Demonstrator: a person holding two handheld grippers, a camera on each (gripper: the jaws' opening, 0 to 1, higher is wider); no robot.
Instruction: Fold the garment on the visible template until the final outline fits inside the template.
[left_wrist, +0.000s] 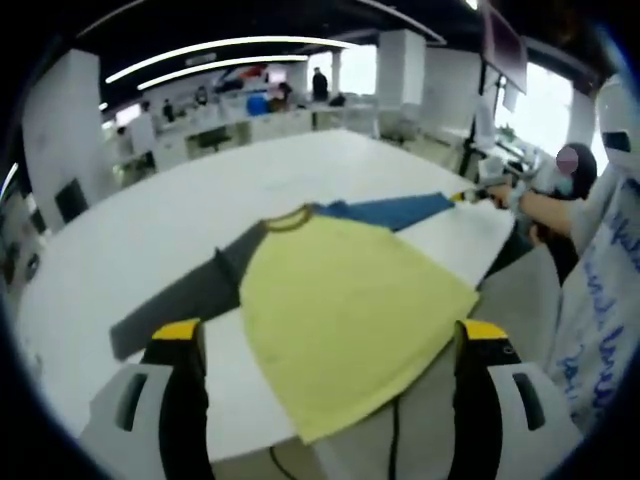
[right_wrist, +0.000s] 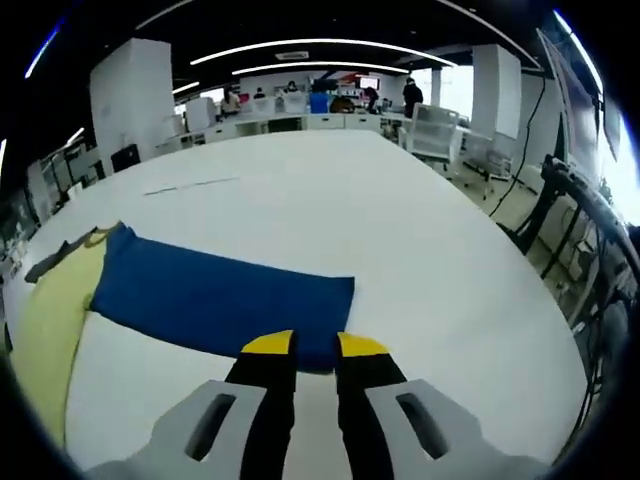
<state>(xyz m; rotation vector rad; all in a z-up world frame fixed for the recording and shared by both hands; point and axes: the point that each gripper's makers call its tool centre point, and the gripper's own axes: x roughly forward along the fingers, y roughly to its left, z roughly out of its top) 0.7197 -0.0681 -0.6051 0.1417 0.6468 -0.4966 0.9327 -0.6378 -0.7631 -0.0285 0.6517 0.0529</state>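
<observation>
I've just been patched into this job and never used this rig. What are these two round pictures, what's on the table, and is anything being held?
A person holds a two-jaw gripper in each hand, and a fisheye camera rides on each, looking forward past yellow-tipped jaws. In the left gripper view, the left gripper stands open above a shirt on a white table: yellow body, grey sleeve. At the far right of that view the person's arm stretches out to the blue sleeve. In the right gripper view, the right gripper has its jaws nearly together at the cuff end of that blue sleeve, seemingly pinching it.
</observation>
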